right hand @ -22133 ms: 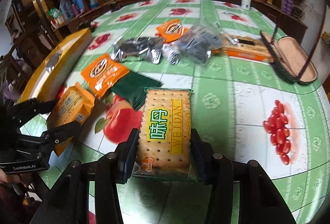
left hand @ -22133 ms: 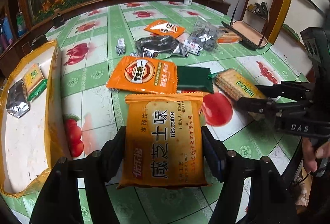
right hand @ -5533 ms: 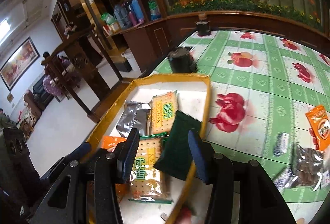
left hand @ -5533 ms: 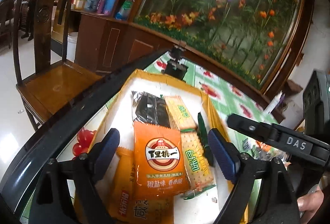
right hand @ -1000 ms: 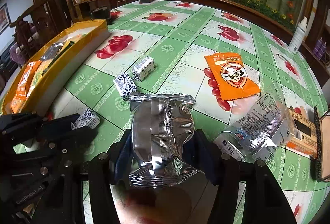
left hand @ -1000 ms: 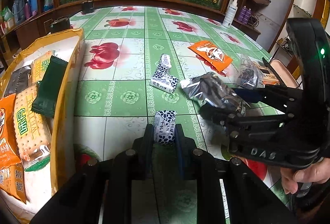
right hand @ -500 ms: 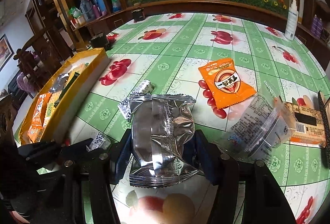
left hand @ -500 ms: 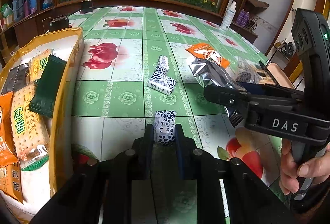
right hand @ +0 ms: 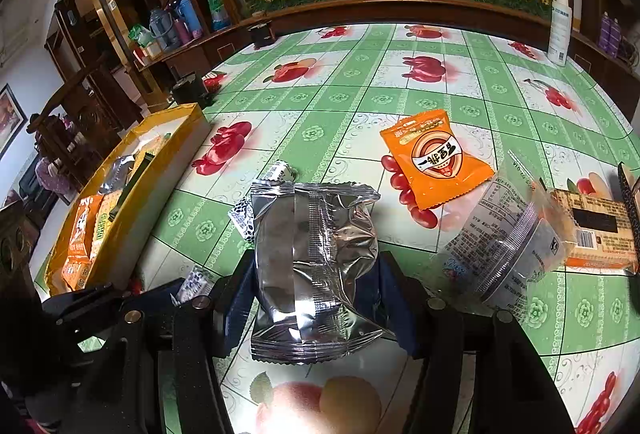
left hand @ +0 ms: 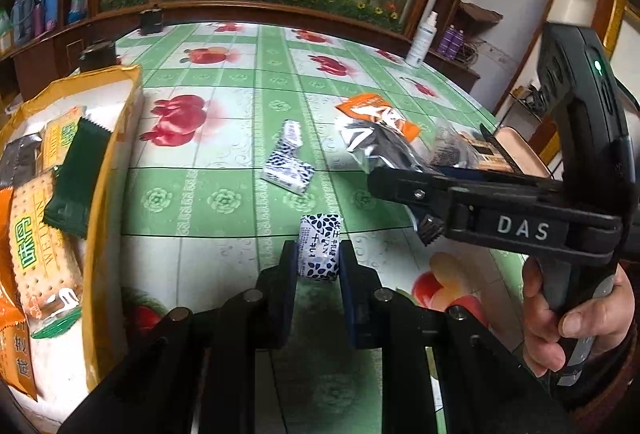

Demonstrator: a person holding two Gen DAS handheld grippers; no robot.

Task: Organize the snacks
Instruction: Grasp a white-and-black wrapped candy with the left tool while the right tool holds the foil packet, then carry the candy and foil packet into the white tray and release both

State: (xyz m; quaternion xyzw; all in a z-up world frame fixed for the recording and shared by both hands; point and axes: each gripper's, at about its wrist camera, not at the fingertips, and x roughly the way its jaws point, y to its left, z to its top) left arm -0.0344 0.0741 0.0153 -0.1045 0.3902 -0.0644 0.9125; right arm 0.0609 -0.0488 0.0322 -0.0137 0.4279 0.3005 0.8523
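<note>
Gripping a small blue-and-white candy (left hand: 320, 254) by its sides, the left gripper (left hand: 318, 266) was clenched on it near the yellow tray (left hand: 105, 170), while the right gripper (right hand: 316, 274) clasped a silver foil packet (right hand: 316, 266) farther from the tray. The foil packet looked light, crinkly and slippery, probably best pinched across its middle where its contents give some body. The candy seemed light and firm. An orange packet (right hand: 436, 158) lay well beyond the tray.

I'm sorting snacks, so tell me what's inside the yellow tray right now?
The yellow tray holds cracker packs, a dark green packet, an orange packet and a silver pouch. Anything beneath them is hidden.
</note>
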